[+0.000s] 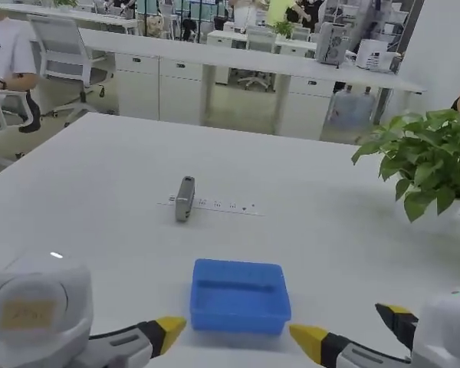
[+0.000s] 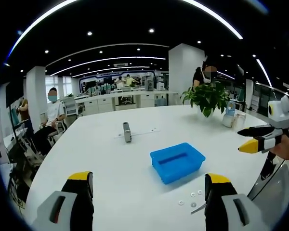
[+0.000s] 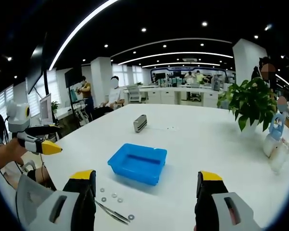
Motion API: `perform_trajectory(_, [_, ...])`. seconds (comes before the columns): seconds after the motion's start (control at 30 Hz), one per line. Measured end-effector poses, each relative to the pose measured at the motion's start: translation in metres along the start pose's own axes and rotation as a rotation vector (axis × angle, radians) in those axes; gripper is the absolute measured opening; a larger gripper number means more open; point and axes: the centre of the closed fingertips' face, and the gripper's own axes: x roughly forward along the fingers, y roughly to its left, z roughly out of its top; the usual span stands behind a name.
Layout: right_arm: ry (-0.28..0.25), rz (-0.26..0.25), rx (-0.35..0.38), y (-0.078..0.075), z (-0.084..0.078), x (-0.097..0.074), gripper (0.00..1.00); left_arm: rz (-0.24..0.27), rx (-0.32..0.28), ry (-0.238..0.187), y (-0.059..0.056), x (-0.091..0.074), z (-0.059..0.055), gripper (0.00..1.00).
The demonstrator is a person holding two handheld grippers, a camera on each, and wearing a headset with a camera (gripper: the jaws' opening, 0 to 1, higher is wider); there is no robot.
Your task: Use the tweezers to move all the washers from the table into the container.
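When you look down in the head view, the blue container (image 1: 240,295) sits empty on the table (image 1: 100,192).

From the left gripper view, your left gripper (image 2: 148,179) is wide open and holds nothing. The washers (image 2: 192,196) and tweezers (image 2: 198,208) lie by its right jaw.

From the right gripper view, your right gripper (image 3: 147,177) is wide open too. The tweezers lie flat and slanted, beside the washers.

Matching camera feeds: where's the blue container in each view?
Head view: blue container, bottom centre.
Left gripper view: blue container right of centre, lower half.
Right gripper view: blue container just left of centre, lower half.
Shared landmark: grey block beyond it.
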Motion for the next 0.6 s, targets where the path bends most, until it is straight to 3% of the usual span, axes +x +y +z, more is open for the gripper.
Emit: perform_trajectory(0.6, [-0.018, 0.004, 0.000, 0.0016, 0.0068, 0.0011, 0.85, -0.010, 0.005, 0.005, -0.0051, 0.0001, -0.0007, 0.99])
